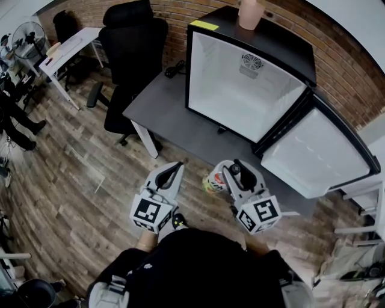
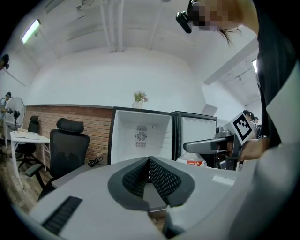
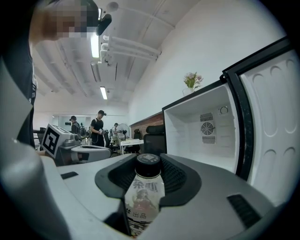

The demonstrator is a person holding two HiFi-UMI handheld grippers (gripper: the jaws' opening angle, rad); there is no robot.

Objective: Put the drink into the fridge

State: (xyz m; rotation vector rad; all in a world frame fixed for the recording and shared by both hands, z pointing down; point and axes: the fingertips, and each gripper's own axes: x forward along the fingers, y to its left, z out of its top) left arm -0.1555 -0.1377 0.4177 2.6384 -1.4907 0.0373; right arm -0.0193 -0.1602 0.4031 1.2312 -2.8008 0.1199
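Observation:
The drink (image 3: 143,197) is a clear bottle with a black cap and a printed label, and my right gripper (image 3: 148,171) is shut on it below the cap. In the head view the drink (image 1: 212,182) and right gripper (image 1: 225,172) hover over the wooden floor, in front of the table's near edge. The fridge (image 1: 240,90) stands on the grey table (image 1: 162,111) with its white inside bare and its door (image 1: 313,150) swung open to the right. My left gripper (image 1: 175,168) is just left of the drink. Its jaws meet at the tips with nothing between them (image 2: 149,161).
A black office chair (image 1: 132,42) stands behind the table's left end. A black cable (image 1: 174,69) lies on the table beside the fridge. A pink vase (image 1: 249,13) sits on the fridge top. A white desk (image 1: 66,48) and a person (image 1: 15,120) are far left.

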